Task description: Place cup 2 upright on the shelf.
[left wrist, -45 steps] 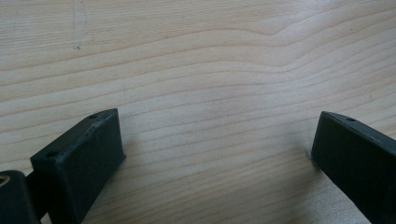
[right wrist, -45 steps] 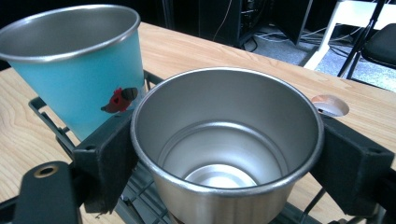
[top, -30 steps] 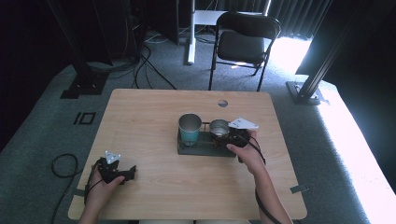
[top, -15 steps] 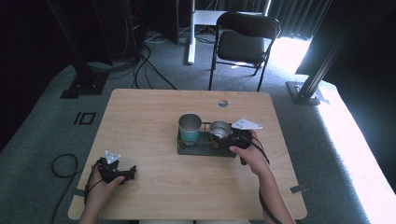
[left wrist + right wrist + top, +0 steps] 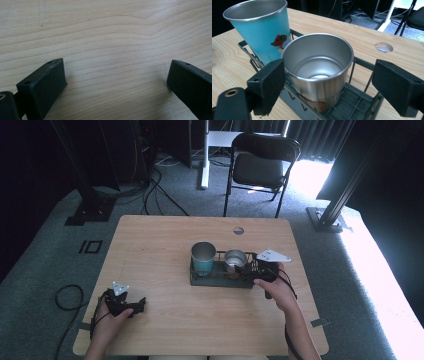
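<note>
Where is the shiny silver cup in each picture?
High view: the silver cup stands in the dark wire rack at mid-table, right of the blue cup, with the right gripper beside it.
Left gripper view: bare wooden table between open jaws.
Right gripper view: the cup sits in the middle, between the open jaws.
Shared landmark: the blue cup.

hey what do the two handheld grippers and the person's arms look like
Both are black handheld tongs. The left gripper and right gripper each carry a pale grey three-cornered plate on top. Close up, the fingers are blocky, matte black pads with small screw holes; a brass-coloured fitting sits at the base. A dark cable trails along each forearm. The forearms are bare, with no sleeves in view.
</note>
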`<act>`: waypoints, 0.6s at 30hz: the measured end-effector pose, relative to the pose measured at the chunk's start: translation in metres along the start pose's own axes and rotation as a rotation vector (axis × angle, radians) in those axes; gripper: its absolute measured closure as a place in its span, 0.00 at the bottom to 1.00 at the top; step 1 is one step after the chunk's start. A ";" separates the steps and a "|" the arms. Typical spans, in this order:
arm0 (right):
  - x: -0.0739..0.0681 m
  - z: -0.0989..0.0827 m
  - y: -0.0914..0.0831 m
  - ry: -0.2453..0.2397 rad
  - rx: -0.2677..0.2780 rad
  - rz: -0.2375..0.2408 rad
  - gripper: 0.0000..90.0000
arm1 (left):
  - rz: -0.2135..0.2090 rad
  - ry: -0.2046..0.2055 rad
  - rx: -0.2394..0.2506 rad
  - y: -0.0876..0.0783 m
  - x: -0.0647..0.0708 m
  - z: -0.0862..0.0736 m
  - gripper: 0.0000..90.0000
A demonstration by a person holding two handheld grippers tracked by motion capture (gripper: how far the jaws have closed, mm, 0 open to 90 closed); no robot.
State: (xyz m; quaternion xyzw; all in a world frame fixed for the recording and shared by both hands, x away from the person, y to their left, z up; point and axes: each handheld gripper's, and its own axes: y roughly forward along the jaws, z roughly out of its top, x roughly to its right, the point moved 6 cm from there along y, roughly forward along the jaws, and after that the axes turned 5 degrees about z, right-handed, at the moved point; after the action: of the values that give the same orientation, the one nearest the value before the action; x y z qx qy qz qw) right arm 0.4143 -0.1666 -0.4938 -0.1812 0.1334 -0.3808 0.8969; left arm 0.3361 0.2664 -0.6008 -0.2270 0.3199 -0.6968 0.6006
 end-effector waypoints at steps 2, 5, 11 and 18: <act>0.001 -0.002 -0.003 -0.004 -0.001 -0.007 0.13 | 0.000 0.001 0.000 0.000 0.000 0.000 0.03; 0.004 -0.004 -0.007 0.001 0.001 -0.013 0.13 | 0.000 0.000 0.000 0.000 0.000 0.000 0.03; 0.008 -0.009 -0.018 0.009 0.005 -0.029 0.13 | 0.000 0.000 0.000 0.000 0.000 0.000 0.03; 0.014 -0.016 -0.030 0.014 0.001 -0.052 0.13 | 0.000 0.000 0.000 0.000 0.000 0.000 0.03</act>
State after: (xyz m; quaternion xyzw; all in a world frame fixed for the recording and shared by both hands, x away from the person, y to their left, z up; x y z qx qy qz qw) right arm 0.3984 -0.1997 -0.4973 -0.1815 0.1346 -0.4051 0.8859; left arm 0.3361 0.2663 -0.6008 -0.2269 0.3198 -0.6967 0.6006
